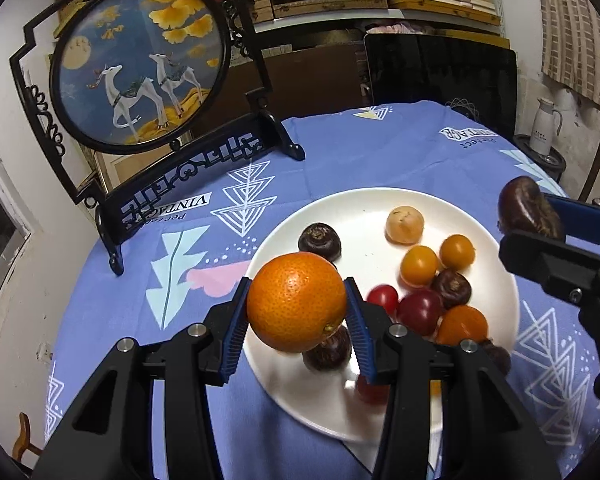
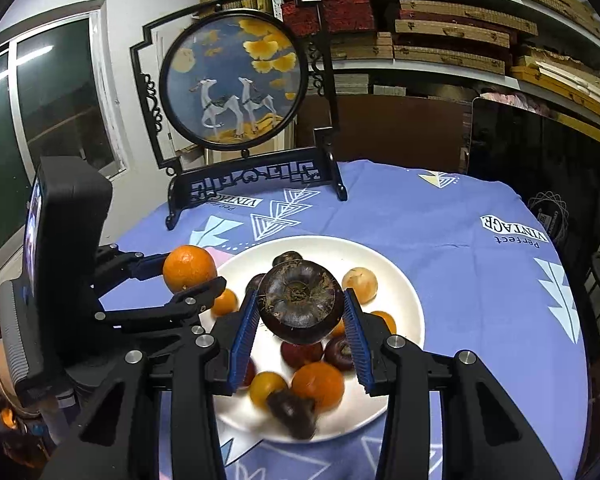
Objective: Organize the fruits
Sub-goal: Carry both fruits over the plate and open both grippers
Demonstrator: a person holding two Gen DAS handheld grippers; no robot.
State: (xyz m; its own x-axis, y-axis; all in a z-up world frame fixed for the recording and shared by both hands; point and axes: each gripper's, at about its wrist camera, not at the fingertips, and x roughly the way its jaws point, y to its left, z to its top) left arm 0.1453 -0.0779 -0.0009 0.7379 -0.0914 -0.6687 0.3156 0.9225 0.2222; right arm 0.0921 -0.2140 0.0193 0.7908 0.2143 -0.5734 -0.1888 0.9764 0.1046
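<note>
**Two fruits lifted clear of the plate**

Shelves of flat boxes line the back wall, and a round deer screen (image 1: 140,68) stands at the far left of the bench (image 1: 340,152), which wears a blue printed cloth. A white plate (image 1: 364,208) sits near the front edge, holding small tomatoes, dark chestnut-like fruits and a pale round one.

The left gripper (image 1: 298,312) is clamped on an orange (image 1: 296,300), pads on its two sides, held above the plate's left rim. The right gripper (image 2: 300,312) is clamped on a dark fruit (image 2: 300,304), held above the plate's middle.

Handling, as a judgement: the orange looks firm, fairly heavy and pebbled, so a hold across its widest part should stay put. The dark fruit looks hard-shelled and flattened, likely light; its smooth sides may slip, so squeezing across the broad middle suits it best. The tomatoes look soft and would bruise under a hard squeeze.

Only the left view shows a white jug (image 1: 546,128) beyond the right edge. Only the right view shows a window (image 2: 40,112) on the left and the back of the left gripper's body; it also shows the dark fruit's dimpled face.
</note>
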